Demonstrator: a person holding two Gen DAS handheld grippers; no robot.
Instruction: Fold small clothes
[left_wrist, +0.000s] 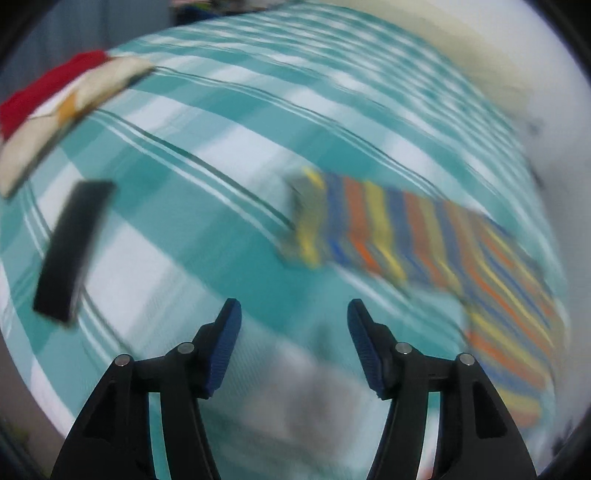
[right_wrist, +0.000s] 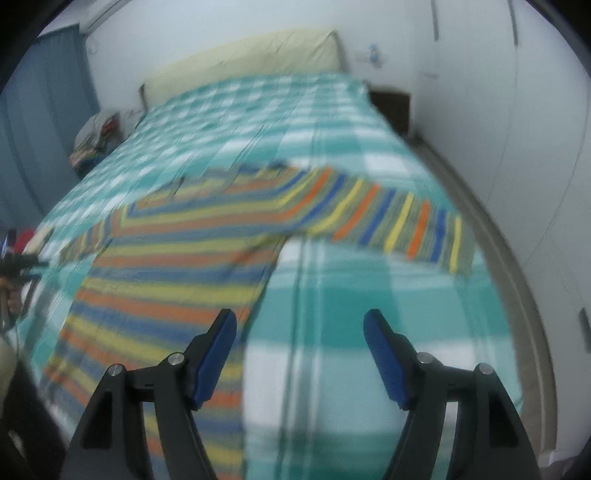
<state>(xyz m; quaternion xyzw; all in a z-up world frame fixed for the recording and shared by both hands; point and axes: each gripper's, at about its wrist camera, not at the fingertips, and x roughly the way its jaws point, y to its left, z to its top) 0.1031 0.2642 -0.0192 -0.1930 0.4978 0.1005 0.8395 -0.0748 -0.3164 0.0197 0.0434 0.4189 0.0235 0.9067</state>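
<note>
Both your grippers are spread, nothing between the jaws: left gripper (left_wrist: 294, 334), right gripper (right_wrist: 300, 347). The striped shirt (right_wrist: 177, 236) lies flat on the checked bedspread (right_wrist: 332, 295), sleeves out, so I'd say you're between folds. Next: pinch the sleeve (right_wrist: 399, 225) beyond the right gripper and bring it over the body. Past the shirt: folded clothes (left_wrist: 55, 110), a dark flat object (left_wrist: 74, 251), pillow (right_wrist: 251, 51), white walls.
</note>
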